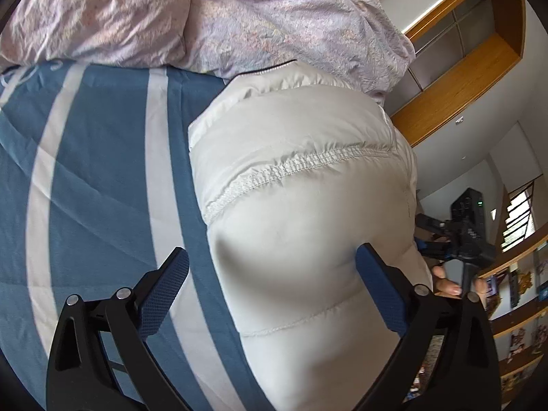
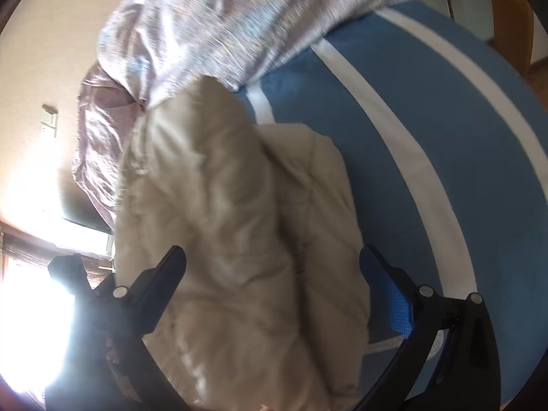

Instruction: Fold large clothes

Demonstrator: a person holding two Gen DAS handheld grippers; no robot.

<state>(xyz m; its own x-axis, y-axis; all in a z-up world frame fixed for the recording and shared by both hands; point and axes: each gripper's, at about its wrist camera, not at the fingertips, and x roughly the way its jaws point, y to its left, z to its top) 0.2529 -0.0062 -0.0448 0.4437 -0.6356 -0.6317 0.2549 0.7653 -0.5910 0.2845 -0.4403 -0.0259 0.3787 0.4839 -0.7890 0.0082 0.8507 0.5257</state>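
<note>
While both jaws stand apart around it, the puffy cream quilted down jacket [image 1: 301, 185] lies bunched on the blue-and-white striped bedsheet [image 1: 102, 171]. Left gripper [image 1: 270, 274] and right gripper [image 2: 270, 274] straddle slippery padding; a shallow pinch could slide off, springing the fold open.

Each claw, left [image 1: 272, 263] and right [image 2: 272, 260], is seen as black arms, silver rivets, apparently textured blue pads.
</note>
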